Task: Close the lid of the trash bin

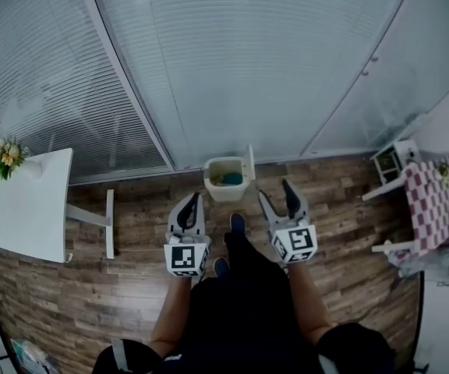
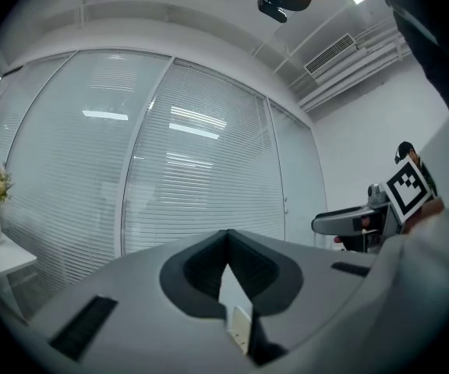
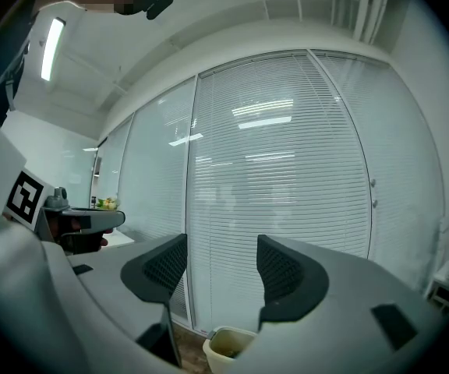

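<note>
A small white trash bin stands on the wood floor against the glass wall, with teal and yellow rubbish inside. Its lid stands upright at the bin's right side. My left gripper hovers just below and left of the bin, shut with nothing between its jaws. My right gripper is open, just right of the bin and below the lid, touching neither. In the right gripper view the bin shows low between the open jaws. The left gripper view shows only closed pads and blinds.
A white table with a flower vase stands at the left. A checkered table and a small white shelf are at the right. Glass walls with blinds run behind the bin. My feet stand right before it.
</note>
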The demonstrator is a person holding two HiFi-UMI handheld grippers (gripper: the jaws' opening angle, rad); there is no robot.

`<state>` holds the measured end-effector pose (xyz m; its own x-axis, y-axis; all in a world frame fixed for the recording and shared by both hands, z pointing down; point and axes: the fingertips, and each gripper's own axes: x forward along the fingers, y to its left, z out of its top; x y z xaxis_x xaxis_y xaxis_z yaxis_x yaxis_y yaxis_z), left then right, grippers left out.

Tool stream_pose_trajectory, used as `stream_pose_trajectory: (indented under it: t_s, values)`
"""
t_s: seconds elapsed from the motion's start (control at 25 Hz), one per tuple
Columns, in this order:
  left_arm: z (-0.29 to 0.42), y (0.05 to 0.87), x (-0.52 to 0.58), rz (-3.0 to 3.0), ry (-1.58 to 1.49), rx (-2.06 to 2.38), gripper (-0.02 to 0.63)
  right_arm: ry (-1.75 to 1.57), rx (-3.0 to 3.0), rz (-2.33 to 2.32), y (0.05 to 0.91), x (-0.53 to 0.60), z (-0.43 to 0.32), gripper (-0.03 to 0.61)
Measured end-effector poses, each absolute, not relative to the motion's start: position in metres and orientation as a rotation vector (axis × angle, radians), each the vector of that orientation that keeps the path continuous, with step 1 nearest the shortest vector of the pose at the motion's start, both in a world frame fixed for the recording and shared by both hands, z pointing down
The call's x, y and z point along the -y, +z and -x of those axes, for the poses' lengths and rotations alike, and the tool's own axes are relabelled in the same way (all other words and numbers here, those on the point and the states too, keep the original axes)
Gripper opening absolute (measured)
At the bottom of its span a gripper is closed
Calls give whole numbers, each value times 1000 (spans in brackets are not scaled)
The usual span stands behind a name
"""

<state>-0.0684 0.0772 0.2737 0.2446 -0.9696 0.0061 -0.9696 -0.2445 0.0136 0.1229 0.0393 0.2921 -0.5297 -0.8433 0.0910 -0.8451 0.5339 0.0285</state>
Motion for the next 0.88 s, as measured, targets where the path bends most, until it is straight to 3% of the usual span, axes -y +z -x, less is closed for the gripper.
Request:
stream_pose_trajectory:
  t_s: [0.88]
  values:
    - [88,312,-12,-2353,94,1990,8,135,2628,-1406,342,42,-124,256]
